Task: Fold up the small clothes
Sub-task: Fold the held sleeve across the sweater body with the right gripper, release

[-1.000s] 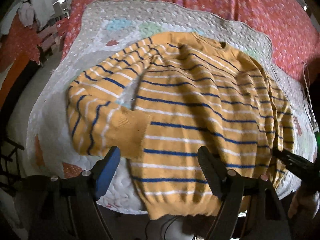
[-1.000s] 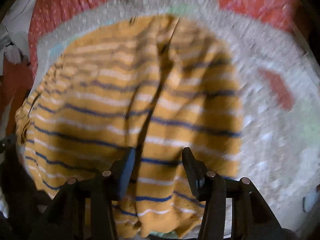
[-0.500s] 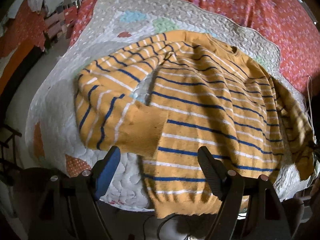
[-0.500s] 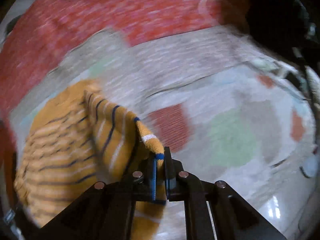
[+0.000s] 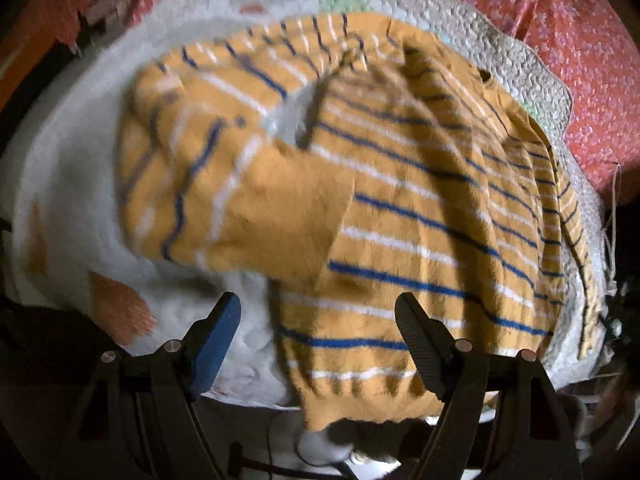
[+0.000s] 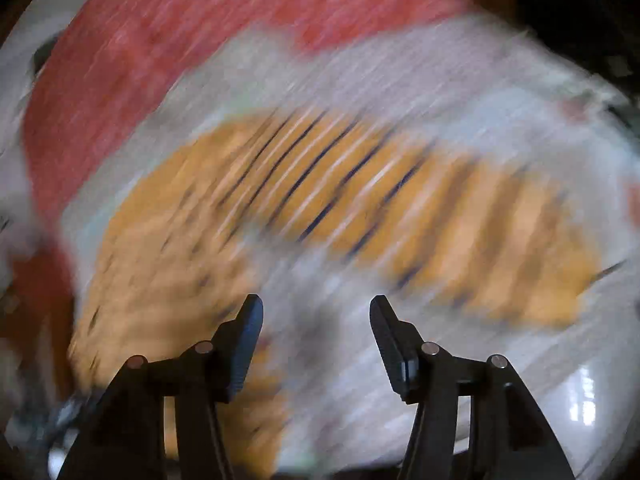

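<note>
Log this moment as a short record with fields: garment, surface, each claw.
garment: yellow sweater with blue and white stripes, spread out, one sleeve lying bent beside the body
surface: pale quilt on a red floral bedspread
left claw: open, empty, near the sweater's hem
right claw: open, empty; view heavily blurred

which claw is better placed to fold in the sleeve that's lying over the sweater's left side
Left. The left claw is open, aimed at the sweater, with the folded sleeve cuff just ahead. The right claw is open too, but its view is motion-blurred, over the quilt.
</note>
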Demonstrator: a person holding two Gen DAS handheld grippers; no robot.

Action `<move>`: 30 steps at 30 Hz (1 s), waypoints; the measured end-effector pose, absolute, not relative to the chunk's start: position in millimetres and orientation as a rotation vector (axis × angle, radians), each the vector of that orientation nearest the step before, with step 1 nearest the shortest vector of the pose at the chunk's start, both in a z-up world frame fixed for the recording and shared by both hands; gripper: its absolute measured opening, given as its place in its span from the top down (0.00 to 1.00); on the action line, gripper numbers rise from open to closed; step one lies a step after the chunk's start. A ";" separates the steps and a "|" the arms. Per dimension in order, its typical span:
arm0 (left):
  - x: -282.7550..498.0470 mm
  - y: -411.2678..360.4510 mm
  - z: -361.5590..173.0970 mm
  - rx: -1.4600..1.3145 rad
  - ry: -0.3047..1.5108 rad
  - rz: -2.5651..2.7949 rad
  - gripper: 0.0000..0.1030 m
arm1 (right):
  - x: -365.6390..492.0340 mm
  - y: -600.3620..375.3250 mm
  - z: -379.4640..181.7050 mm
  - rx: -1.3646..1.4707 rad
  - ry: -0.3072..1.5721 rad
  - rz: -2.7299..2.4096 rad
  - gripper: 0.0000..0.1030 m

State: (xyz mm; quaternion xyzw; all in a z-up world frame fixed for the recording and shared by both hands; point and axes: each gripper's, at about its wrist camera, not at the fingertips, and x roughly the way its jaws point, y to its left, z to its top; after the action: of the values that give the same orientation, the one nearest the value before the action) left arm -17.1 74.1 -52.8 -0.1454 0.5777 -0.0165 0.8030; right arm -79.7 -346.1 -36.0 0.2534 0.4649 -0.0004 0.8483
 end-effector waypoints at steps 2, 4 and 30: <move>-19.8 70.0 -62.9 -0.319 1.266 -0.071 0.24 | -76.1 -317.5 -57.1 0.495 1.042 0.023 0.42; -22.8 62.8 -69.1 -0.285 1.280 -0.080 0.24 | -70.3 -298.1 -77.0 0.472 1.100 0.032 0.42; -58.1 66.3 -10.6 -0.198 1.201 -0.080 0.77 | -152.2 -468.0 -29.6 0.977 0.805 -0.245 0.36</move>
State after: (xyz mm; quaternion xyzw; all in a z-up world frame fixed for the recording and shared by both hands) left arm -58.1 66.3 -10.6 -0.0932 0.5640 -0.0374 0.8196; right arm -152.2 -468.0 -29.6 0.4556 0.3750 -0.1142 0.7992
